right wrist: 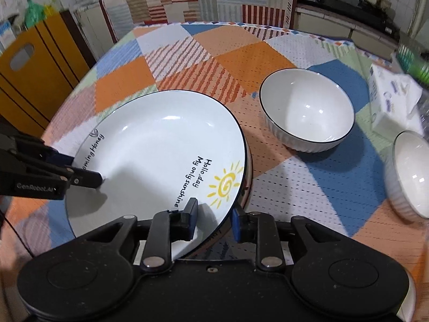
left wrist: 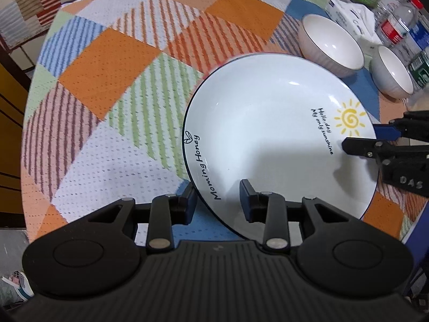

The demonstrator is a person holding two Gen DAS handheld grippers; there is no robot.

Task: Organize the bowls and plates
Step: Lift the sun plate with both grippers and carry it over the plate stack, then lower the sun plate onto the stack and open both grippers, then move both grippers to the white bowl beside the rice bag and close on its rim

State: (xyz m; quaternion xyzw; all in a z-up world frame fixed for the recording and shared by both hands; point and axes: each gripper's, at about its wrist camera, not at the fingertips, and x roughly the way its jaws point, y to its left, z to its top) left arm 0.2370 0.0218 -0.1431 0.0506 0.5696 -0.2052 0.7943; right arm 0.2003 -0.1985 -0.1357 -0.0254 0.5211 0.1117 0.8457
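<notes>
A white plate (left wrist: 268, 134) with a sun drawing and black lettering lies on the patchwork tablecloth; in the right wrist view it (right wrist: 150, 155) appears to rest on a second plate (right wrist: 248, 177) whose rim shows under it. My left gripper (left wrist: 218, 201) is open, its fingers straddling the plate's near rim. My right gripper (right wrist: 214, 214) is open, straddling the opposite rim by the sun. Two white ribbed bowls (left wrist: 331, 44) (left wrist: 392, 71) stand apart beyond the plate, also in the right wrist view (right wrist: 307, 108) (right wrist: 410, 171).
A tissue pack (left wrist: 348, 13) and several plastic bottles (left wrist: 402, 24) stand at the table's far right. The tissue pack also shows in the right wrist view (right wrist: 391, 96). A yellow cabinet (right wrist: 34, 67) stands left of the round table (left wrist: 107, 80).
</notes>
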